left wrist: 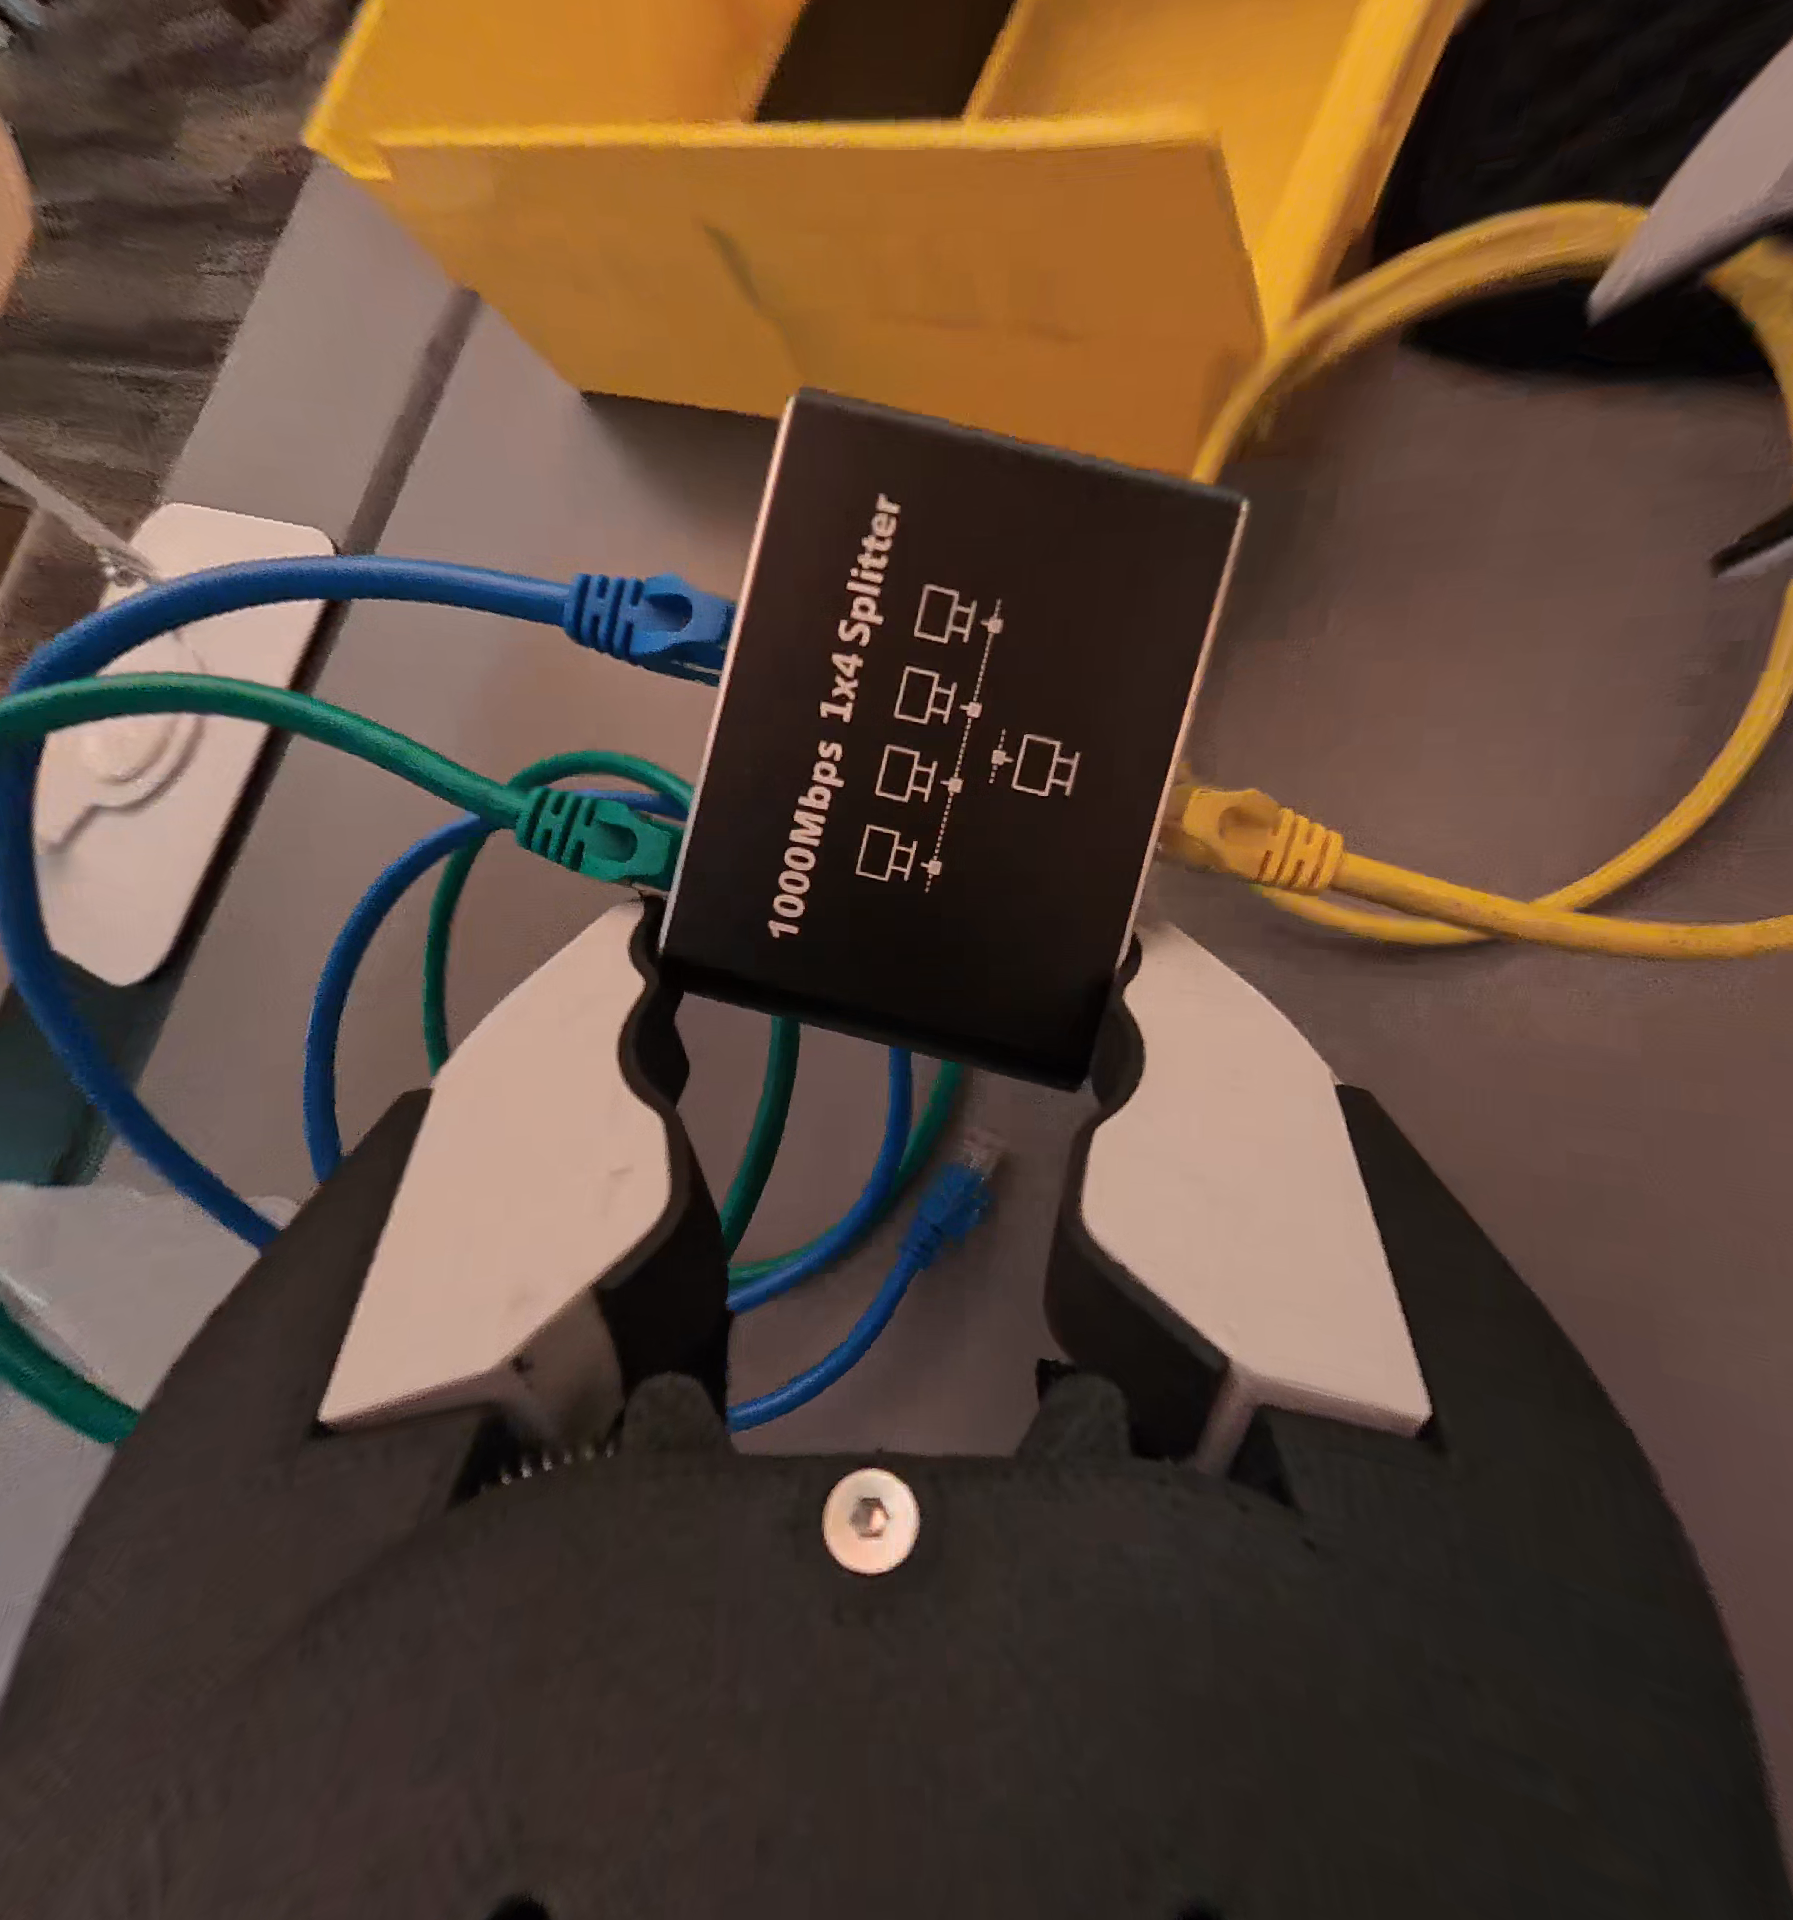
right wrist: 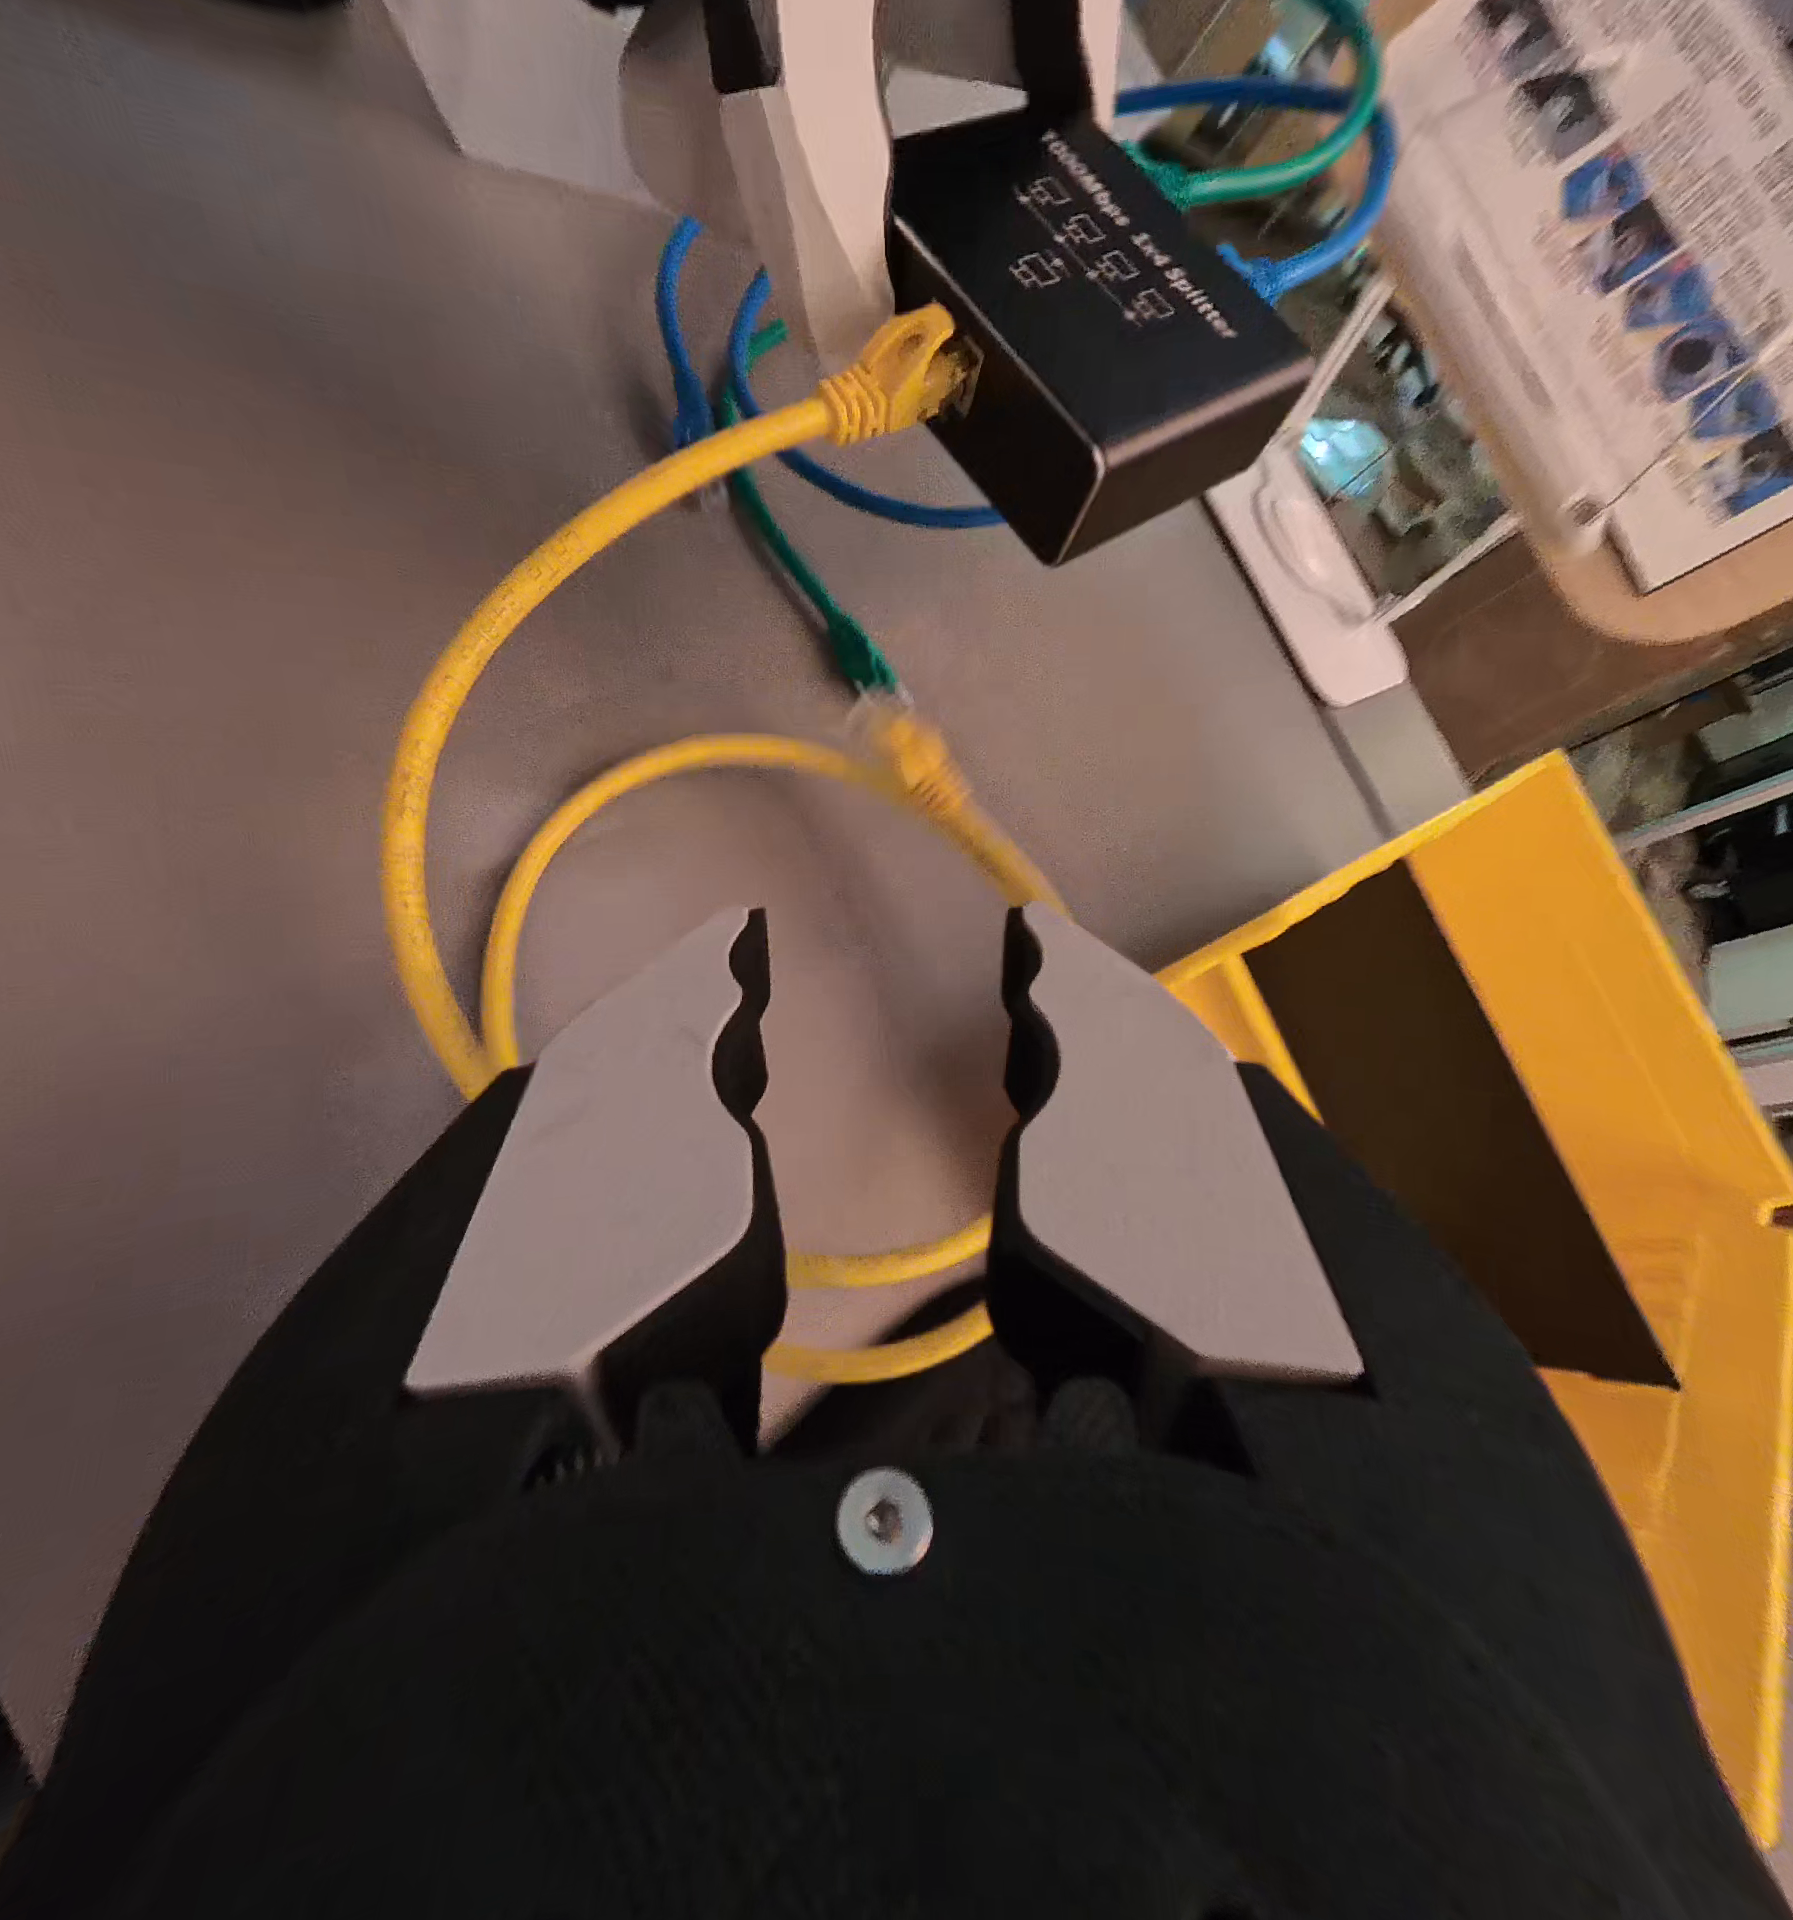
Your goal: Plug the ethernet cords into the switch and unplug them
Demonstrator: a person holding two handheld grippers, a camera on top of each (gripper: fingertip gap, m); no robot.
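Observation:
My left gripper (left wrist: 887, 966) is shut on the near end of a black switch box (left wrist: 959, 727) and holds it above the grey table. A blue cord (left wrist: 643, 618) and a green cord (left wrist: 601, 831) are plugged into the box's left side. A yellow cord (left wrist: 1256, 831) is plugged into its right side. In the right wrist view the box (right wrist: 1110, 343) hangs at the top with the yellow plug (right wrist: 892, 379) in it. My right gripper (right wrist: 887, 935) is open and empty, apart from the box, above the yellow cord's loop (right wrist: 435, 748). Loose yellow (right wrist: 918, 769), green (right wrist: 861, 655) and blue (left wrist: 949, 1210) plugs lie on the table.
A yellow open bin (left wrist: 830, 239) stands just behind the box, and it shows at the right in the right wrist view (right wrist: 1557, 1143). A white flat plate (left wrist: 165, 727) lies at the table's left edge. Printed sheets (right wrist: 1650, 260) lie beyond the table edge. The white flat plate (left wrist: 165, 727) sits 40 cm or so from the ends of my left fingers. It turns up in the right wrist view (right wrist: 1283, 545) as well.

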